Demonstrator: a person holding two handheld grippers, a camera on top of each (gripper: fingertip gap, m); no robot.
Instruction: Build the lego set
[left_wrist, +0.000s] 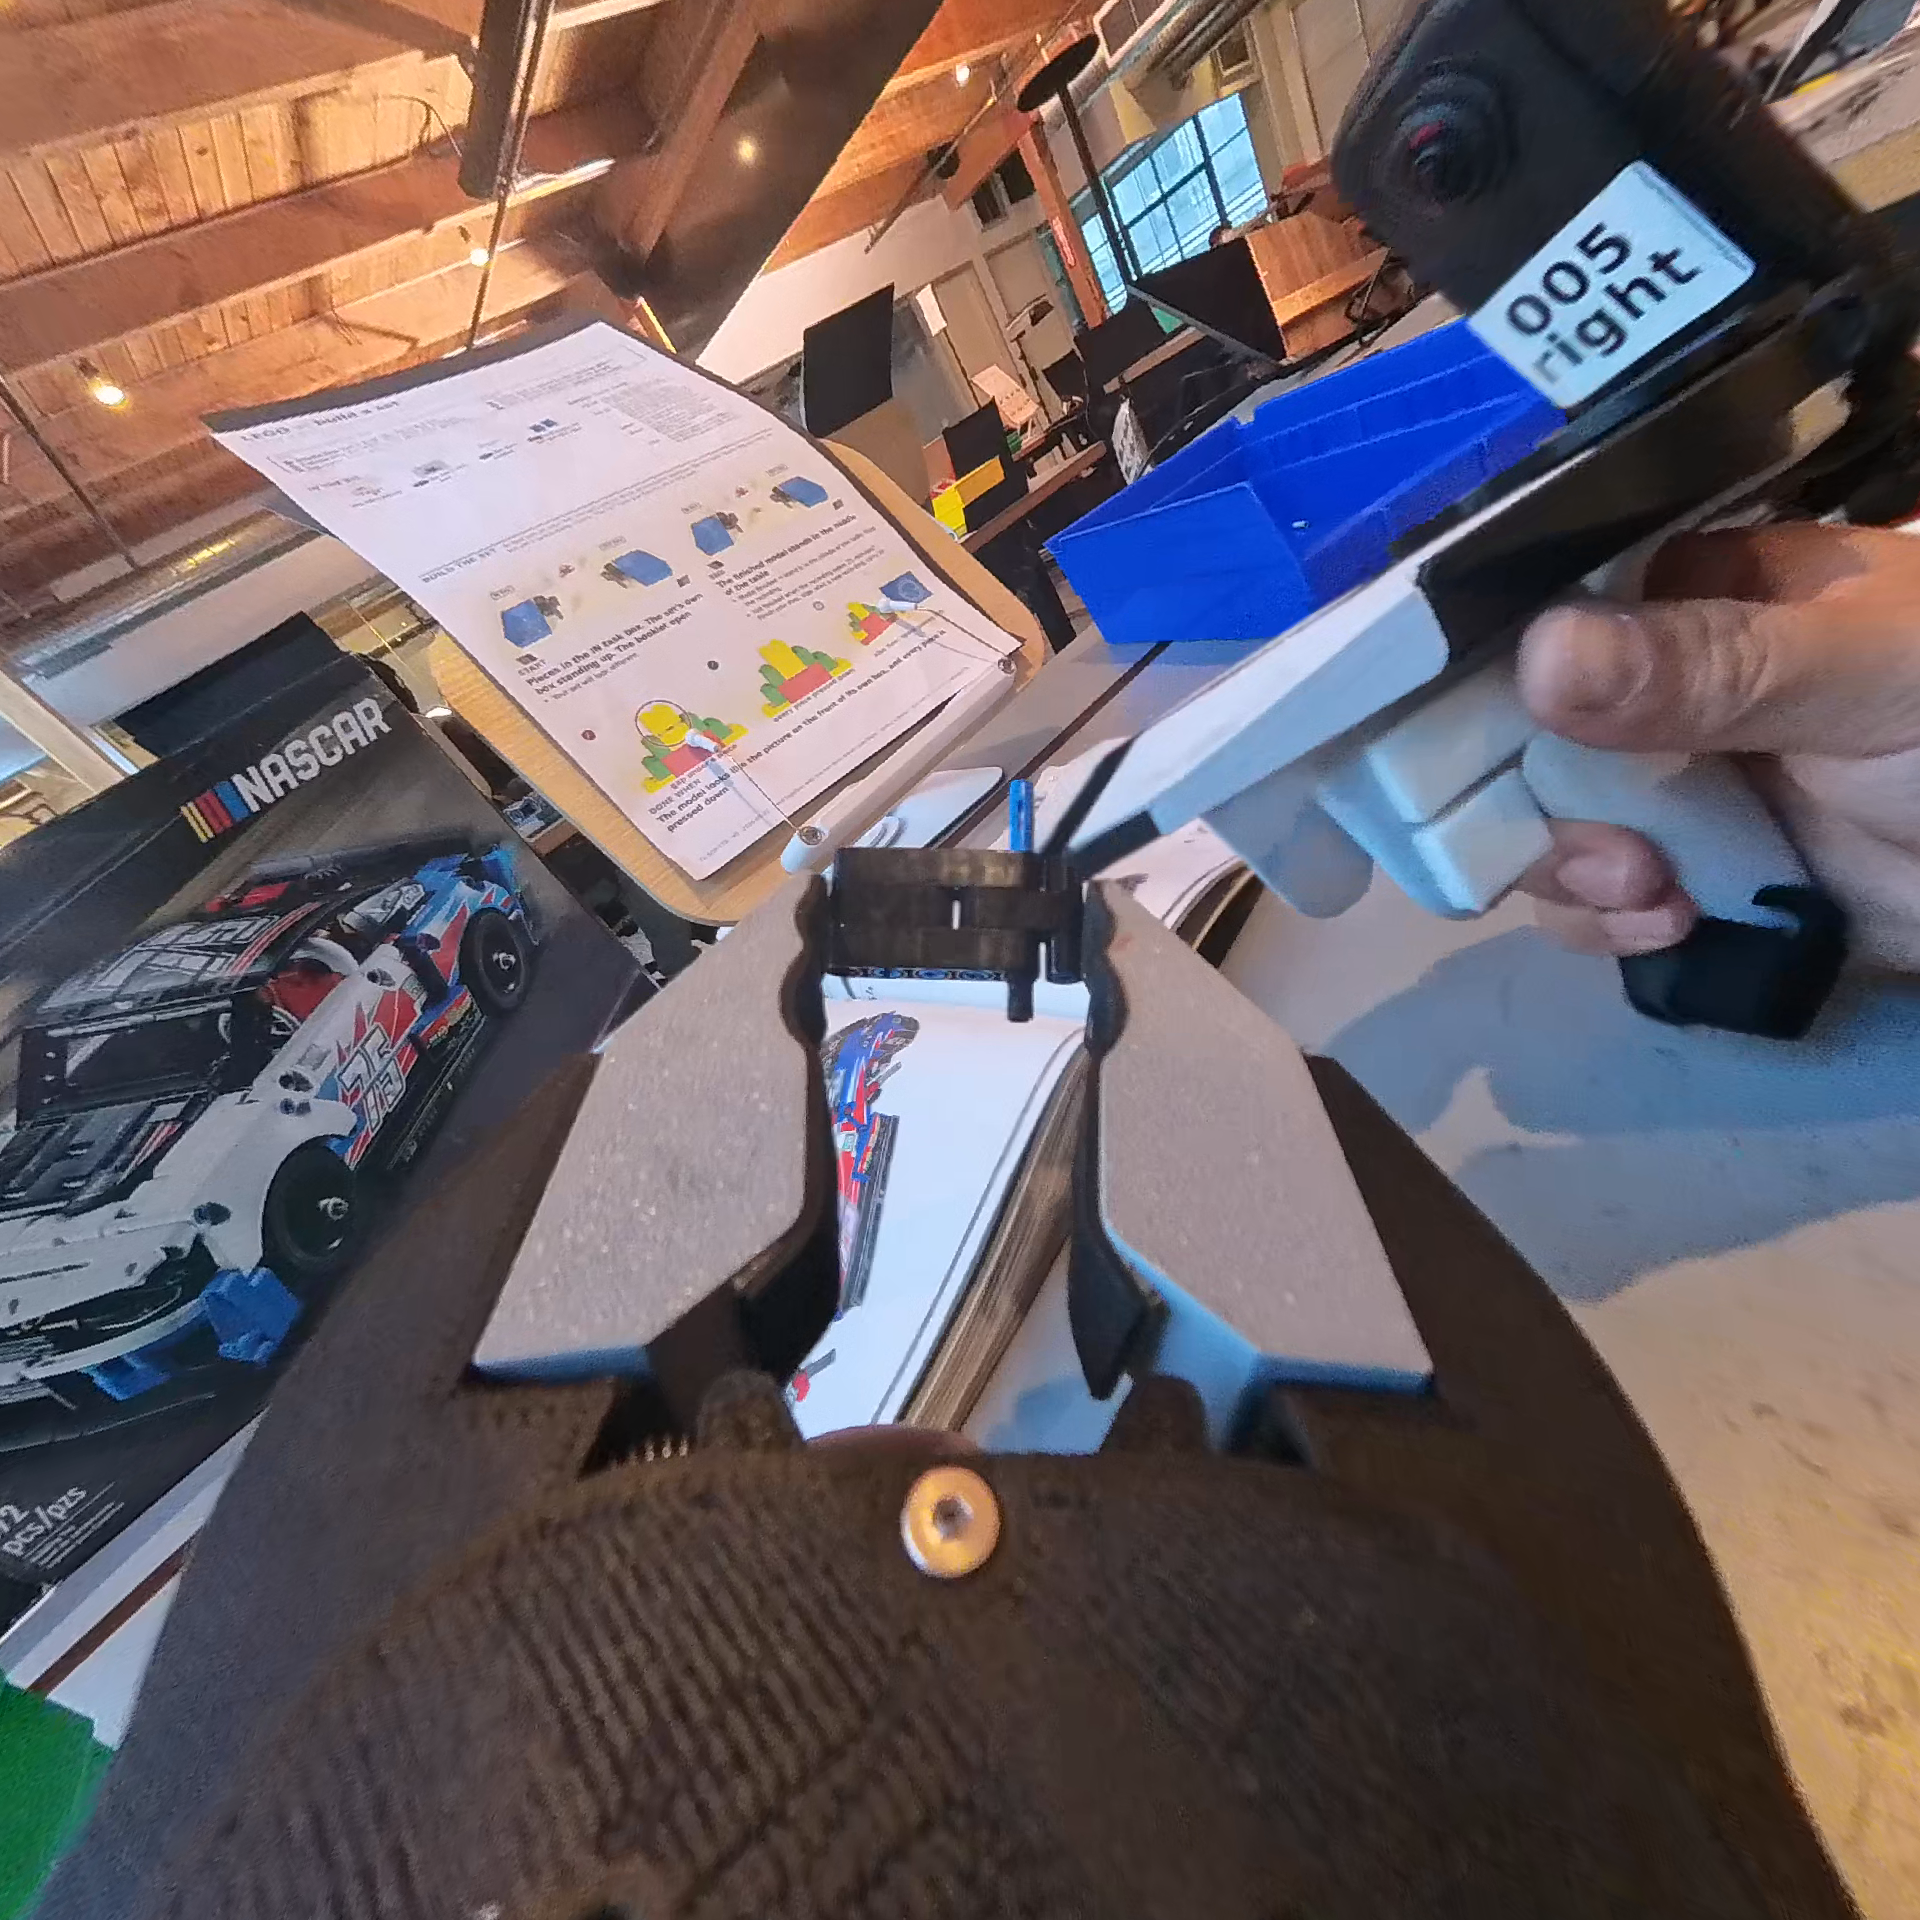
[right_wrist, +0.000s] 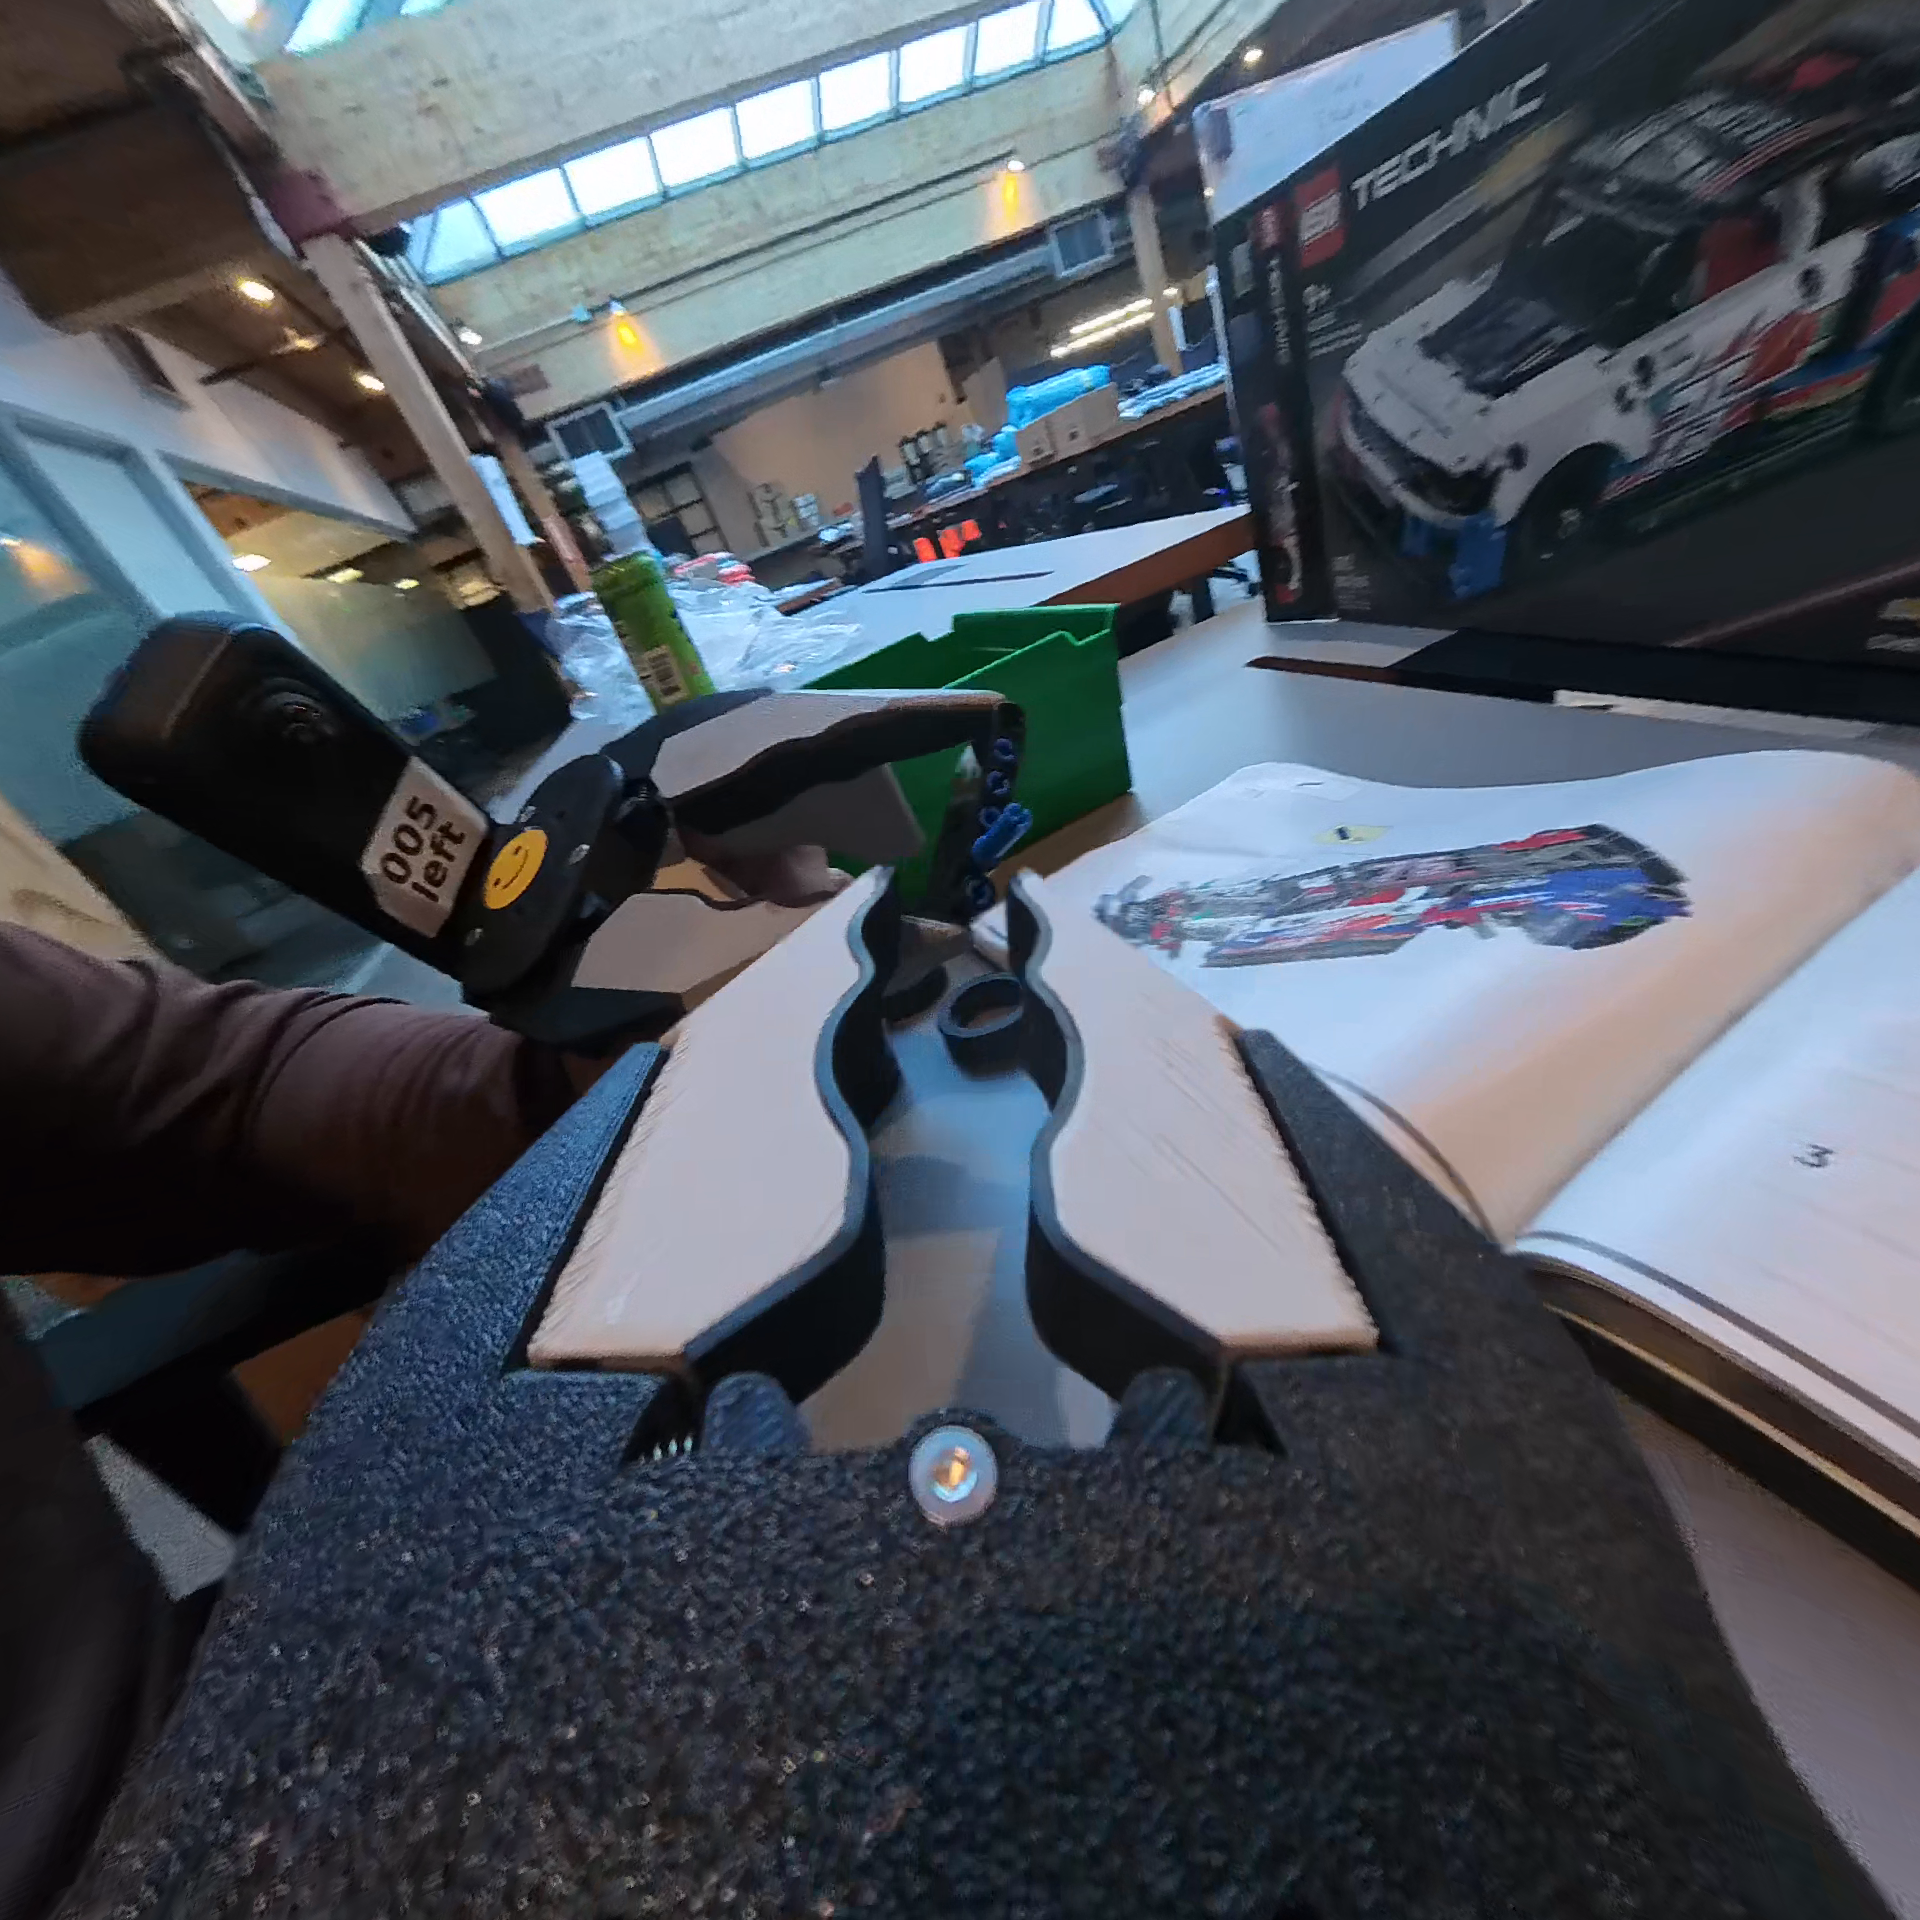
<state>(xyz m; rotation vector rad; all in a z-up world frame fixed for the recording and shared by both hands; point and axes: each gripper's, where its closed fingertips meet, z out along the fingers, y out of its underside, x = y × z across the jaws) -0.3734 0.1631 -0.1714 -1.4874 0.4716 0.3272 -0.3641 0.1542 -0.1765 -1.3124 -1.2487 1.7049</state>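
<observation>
- Left gripper (left_wrist: 951, 935) clamps the black lego assembly (left_wrist: 940, 904) mid-air, steadying it for pinning, I'd say
- Right gripper (right_wrist: 951, 904) tips nearly together at the blue pin (left_wrist: 1019, 805); whether it grips, I cannot tell
- Open instruction booklet (right_wrist: 1455, 987) lies below on the table (right_wrist: 1351, 717), with the set's box (left_wrist: 260, 987) propped at the far edge for reference

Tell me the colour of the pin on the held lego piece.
Blue pin, seen best in left wrist view.

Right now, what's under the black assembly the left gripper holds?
Under the black lego assembly in the left gripper: the open instruction booklet, its car picture showing between the fingers. The rest of the page is covered by them.
</observation>
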